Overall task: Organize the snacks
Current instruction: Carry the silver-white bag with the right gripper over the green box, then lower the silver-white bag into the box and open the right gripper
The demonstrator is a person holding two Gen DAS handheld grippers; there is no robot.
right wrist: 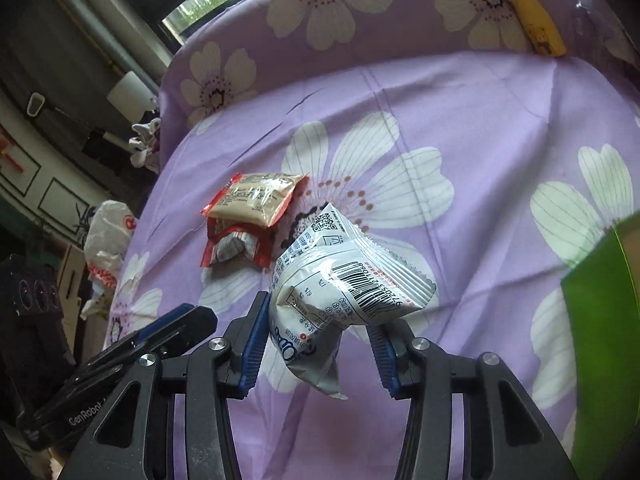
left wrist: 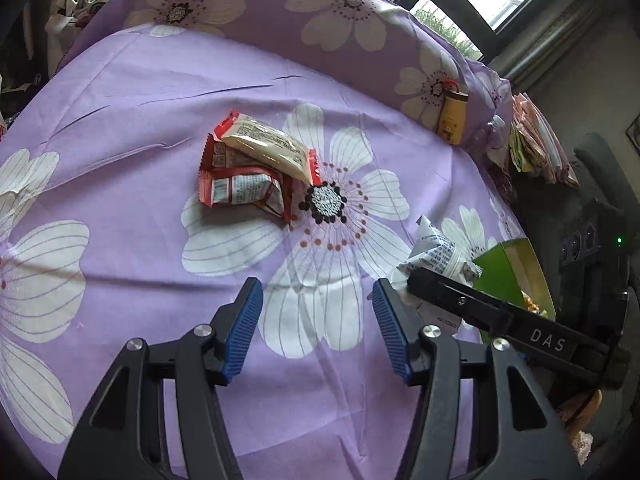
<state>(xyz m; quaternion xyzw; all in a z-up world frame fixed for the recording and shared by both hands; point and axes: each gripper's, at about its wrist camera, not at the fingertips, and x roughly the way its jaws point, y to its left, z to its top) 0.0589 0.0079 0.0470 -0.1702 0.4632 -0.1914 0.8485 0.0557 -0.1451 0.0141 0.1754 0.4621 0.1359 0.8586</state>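
The right gripper [right wrist: 316, 334] has its jaws clenched on a white snack packet [right wrist: 340, 280], lifted off the purple flowered bed sheet [right wrist: 480, 128], its long axis slanting up and away. The left gripper [left wrist: 318, 328] hangs released, nothing between its jaws. Beyond it, cream and red snack packets [left wrist: 256, 168] lie stacked. A green box [left wrist: 516, 272] stands open at the right, contents unclear.

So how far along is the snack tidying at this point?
Partly done, apparently: the green box already shows something inside, though what is unclear. In hand: the right gripper is shut on a white snack packet, lifted beside the box. Left: the red-edged packets piled on the purple floral sheet, with the left gripper open and empty, facing them.
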